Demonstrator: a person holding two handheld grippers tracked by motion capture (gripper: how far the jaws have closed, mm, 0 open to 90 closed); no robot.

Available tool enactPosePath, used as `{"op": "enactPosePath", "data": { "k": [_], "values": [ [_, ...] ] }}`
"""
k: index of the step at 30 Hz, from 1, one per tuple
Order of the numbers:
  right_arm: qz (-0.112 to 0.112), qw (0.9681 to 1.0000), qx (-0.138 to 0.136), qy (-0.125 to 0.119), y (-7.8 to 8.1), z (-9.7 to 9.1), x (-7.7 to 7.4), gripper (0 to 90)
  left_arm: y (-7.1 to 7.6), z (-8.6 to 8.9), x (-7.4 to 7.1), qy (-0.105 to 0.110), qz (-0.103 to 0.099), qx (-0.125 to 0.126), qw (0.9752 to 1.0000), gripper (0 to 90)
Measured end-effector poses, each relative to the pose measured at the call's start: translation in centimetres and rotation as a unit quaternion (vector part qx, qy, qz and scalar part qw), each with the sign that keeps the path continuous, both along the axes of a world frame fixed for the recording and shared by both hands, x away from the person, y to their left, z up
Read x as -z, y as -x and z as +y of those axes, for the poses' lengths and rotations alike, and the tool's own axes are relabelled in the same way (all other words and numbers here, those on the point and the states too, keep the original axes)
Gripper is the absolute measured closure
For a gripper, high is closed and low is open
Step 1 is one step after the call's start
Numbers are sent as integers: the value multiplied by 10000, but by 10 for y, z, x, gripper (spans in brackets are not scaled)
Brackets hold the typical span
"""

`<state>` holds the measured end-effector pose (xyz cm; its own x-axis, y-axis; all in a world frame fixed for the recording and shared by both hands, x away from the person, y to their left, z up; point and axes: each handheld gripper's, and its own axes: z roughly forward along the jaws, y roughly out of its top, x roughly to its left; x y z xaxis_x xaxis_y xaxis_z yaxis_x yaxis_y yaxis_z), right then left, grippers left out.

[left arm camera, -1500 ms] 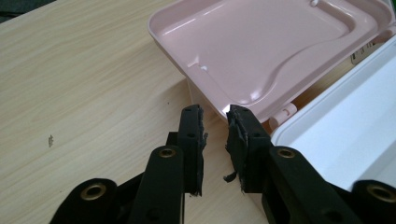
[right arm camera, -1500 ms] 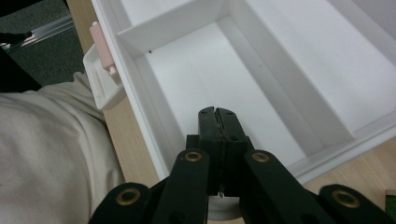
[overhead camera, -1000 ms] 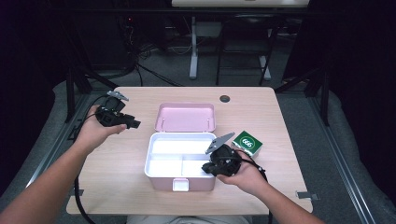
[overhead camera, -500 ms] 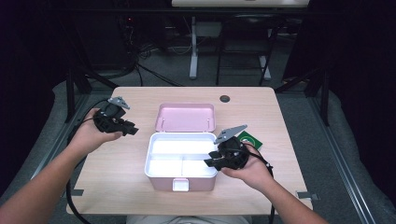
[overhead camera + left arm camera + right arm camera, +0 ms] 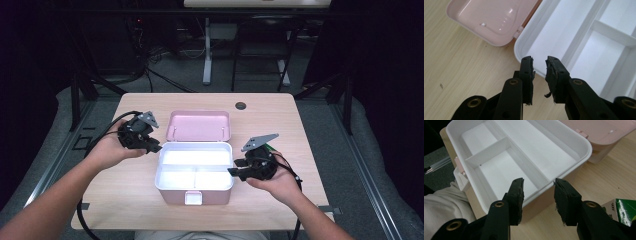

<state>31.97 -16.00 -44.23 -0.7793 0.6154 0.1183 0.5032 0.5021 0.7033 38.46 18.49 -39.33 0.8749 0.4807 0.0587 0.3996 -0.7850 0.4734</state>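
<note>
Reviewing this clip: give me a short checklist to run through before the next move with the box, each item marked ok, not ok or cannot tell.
1. Box open, lid laid back behind it: ok.
2. Compartments hold nothing: ok.
3. Left gripper holds nothing; its jaws have just been closing, with a gap left and nothing between them: ok.
4. Right gripper holds nothing; its jaws have just been opening, poised at the box's rim: ok.
5. Green packet within reach beside the right gripper: ok.
6. Packet fits a compartment: cannot tell.
</note>
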Motion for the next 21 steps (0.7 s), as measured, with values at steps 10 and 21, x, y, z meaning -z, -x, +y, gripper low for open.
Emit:
{"op": "enactPosePath", "data": {
  "k": [10,21],
  "values": [
    [8,9998,176,-61,-6,-9,1,583,1,-32,7,-480,145,766,9958,723],
    [135,9996,210,-91,-10,-11,8,580,5,-68,18,-993,83,1421,9848,778]
  ]
}}
